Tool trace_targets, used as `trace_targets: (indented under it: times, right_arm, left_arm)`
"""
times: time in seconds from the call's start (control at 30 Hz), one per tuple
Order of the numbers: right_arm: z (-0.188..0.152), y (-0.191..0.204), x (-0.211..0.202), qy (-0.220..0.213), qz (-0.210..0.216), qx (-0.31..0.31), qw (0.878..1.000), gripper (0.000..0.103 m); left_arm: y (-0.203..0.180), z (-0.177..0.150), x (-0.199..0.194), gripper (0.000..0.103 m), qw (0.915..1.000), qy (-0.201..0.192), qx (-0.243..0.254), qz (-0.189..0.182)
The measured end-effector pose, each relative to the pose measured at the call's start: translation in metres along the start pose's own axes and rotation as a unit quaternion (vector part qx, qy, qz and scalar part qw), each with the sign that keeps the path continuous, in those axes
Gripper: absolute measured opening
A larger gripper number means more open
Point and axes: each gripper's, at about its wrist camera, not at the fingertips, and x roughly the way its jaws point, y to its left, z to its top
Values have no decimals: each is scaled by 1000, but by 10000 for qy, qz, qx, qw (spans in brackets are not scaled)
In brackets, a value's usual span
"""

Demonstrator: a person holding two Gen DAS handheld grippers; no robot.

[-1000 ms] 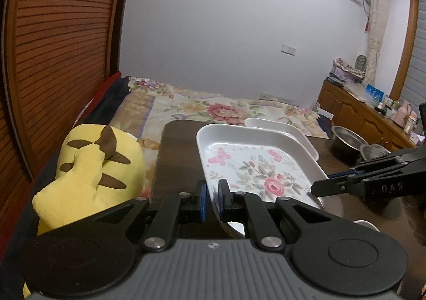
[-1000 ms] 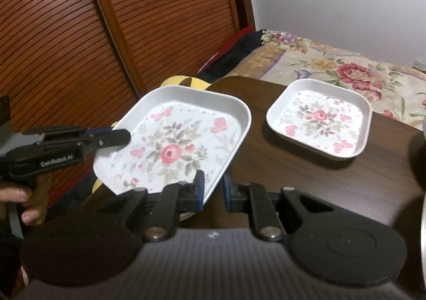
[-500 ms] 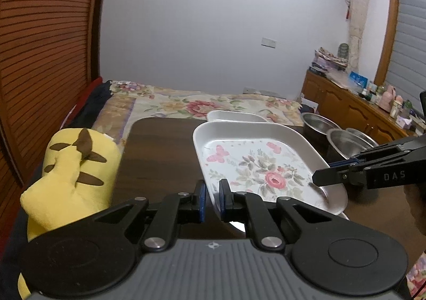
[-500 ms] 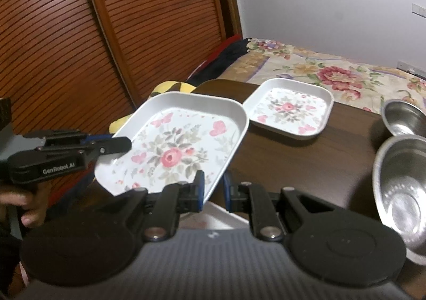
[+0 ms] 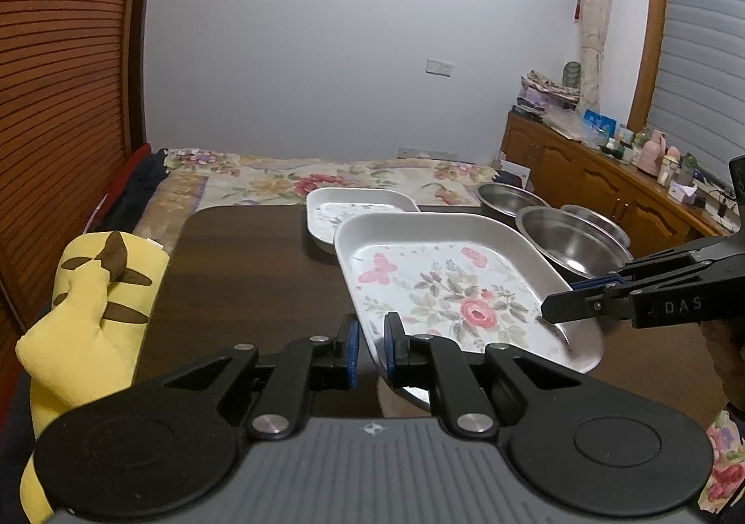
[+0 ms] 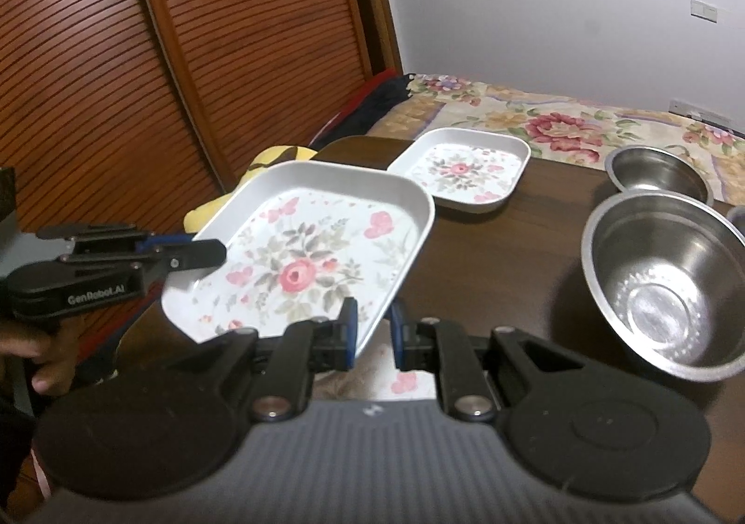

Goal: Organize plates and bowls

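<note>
Gripping opposite rims, the left gripper [image 5: 370, 349] and right gripper [image 6: 372, 333] are clamped on a floral square plate [image 6: 302, 258] held above the table's [image 5: 242, 272] near edge; stiff, light, probably slippery.

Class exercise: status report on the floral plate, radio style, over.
Left gripper and right gripper both shut on the large floral plate, held above the table. Small floral plate sits ahead. Steel bowls off to the side, path unobstructed.
</note>
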Motion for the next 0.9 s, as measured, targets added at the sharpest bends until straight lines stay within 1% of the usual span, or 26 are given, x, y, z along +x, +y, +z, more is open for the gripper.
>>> trace_targets:
  times: [0.27, 0.53, 0.73, 0.9]
  right_arm:
    - [-20, -5, -10, -25, 1, 67, 10000, 17]
    - [-44, -9, -9, 29, -81, 94, 9999, 17]
    - [-56, -10, -11, -109, -62, 256, 9996, 17]
    - [-64, -15, -13, -246, 22, 488, 9985, 17]
  left_arm:
    - [-13, -15, -2, 12, 9999, 112, 21, -51]
    - [-21, -36, 5, 12, 9994, 322, 6, -78]
    - [-24, -44, 5, 12, 9993, 355, 68, -28]
    - [-24, -48, 5, 12, 9991, 426, 30, -73]
